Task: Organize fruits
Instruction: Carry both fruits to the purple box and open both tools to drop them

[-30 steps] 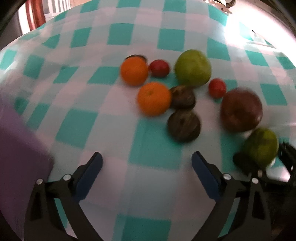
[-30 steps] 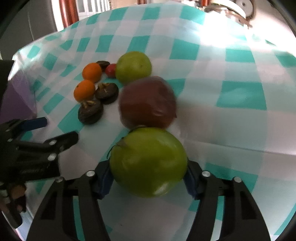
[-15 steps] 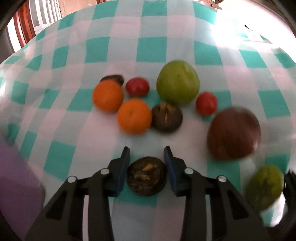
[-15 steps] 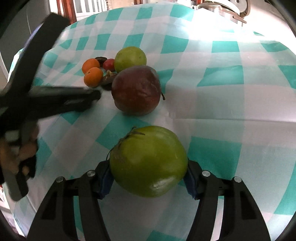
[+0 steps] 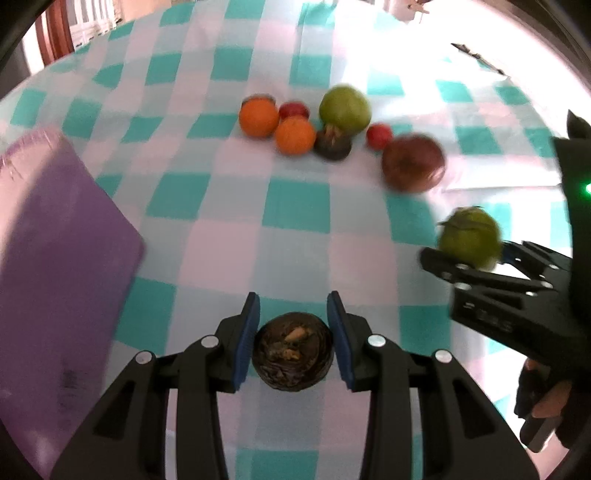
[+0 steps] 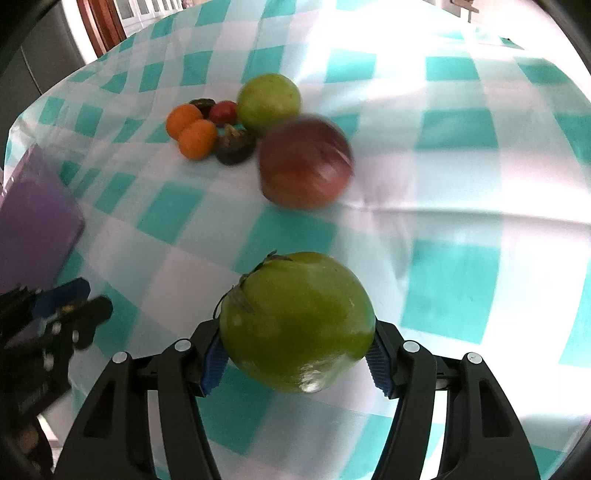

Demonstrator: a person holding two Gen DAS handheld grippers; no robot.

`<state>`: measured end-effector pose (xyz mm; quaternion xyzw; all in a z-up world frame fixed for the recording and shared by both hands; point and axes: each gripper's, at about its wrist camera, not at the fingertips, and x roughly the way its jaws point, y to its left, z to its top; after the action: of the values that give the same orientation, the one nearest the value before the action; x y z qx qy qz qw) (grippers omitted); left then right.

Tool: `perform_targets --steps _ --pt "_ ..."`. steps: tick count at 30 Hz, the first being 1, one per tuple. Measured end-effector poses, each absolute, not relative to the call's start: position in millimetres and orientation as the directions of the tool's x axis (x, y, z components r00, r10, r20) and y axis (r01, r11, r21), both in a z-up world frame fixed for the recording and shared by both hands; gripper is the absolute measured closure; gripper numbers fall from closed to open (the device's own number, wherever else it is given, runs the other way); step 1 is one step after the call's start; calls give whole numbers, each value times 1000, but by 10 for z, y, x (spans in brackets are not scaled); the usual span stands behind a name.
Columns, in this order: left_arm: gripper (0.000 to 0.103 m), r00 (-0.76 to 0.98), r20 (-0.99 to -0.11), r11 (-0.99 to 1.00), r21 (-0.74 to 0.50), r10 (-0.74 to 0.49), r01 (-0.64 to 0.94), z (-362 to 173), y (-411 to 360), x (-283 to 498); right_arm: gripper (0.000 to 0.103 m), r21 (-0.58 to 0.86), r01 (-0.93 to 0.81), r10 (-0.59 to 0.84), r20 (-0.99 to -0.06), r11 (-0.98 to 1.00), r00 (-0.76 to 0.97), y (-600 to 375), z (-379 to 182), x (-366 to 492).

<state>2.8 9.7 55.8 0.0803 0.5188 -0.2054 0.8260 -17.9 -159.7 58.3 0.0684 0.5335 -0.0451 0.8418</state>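
My left gripper (image 5: 293, 325) is shut on a dark brown round fruit (image 5: 293, 356) and holds it above the checked tablecloth. My right gripper (image 6: 295, 343) is shut on a green apple (image 6: 297, 319); it also shows at the right of the left wrist view (image 5: 471, 238). On the cloth lie two oranges (image 5: 258, 117) (image 5: 294, 134), two small red fruits (image 5: 293, 109) (image 5: 379, 135), a second green apple (image 5: 344, 108), a second dark fruit (image 5: 332, 142) and a large dark red apple (image 5: 413, 162), which also shows in the right wrist view (image 6: 304, 166).
A purple board (image 5: 55, 254) lies on the left of the table, also seen at the left in the right wrist view (image 6: 33, 218). The teal and white checked cloth (image 5: 295, 206) covers the whole table. A wooden chair back (image 5: 55, 33) stands beyond the far left edge.
My left gripper closed on the dark fruit and lifted it back from the pile. My right gripper drew the green apple back from the red apple.
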Motion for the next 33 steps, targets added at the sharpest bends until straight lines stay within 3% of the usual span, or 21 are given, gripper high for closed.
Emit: perform_targets --steps 7,18,26,33 --pt "65 499 -823 909 -50 -272 414 1511 358 -161 41 78 109 18 -882 991 472 -1257 1439 -276" --pt "65 714 -660 927 69 -234 368 3119 1446 -724 41 -8 -133 78 -773 991 629 -789 3213 -935" --pt "65 741 -624 943 24 -246 333 3308 1911 -969 41 -71 -133 45 -703 989 710 -507 3668 -1279" --pt "65 793 -569 935 110 -219 338 3278 2325 -1351 41 -60 -126 52 -682 990 730 -389 3647 -1743"
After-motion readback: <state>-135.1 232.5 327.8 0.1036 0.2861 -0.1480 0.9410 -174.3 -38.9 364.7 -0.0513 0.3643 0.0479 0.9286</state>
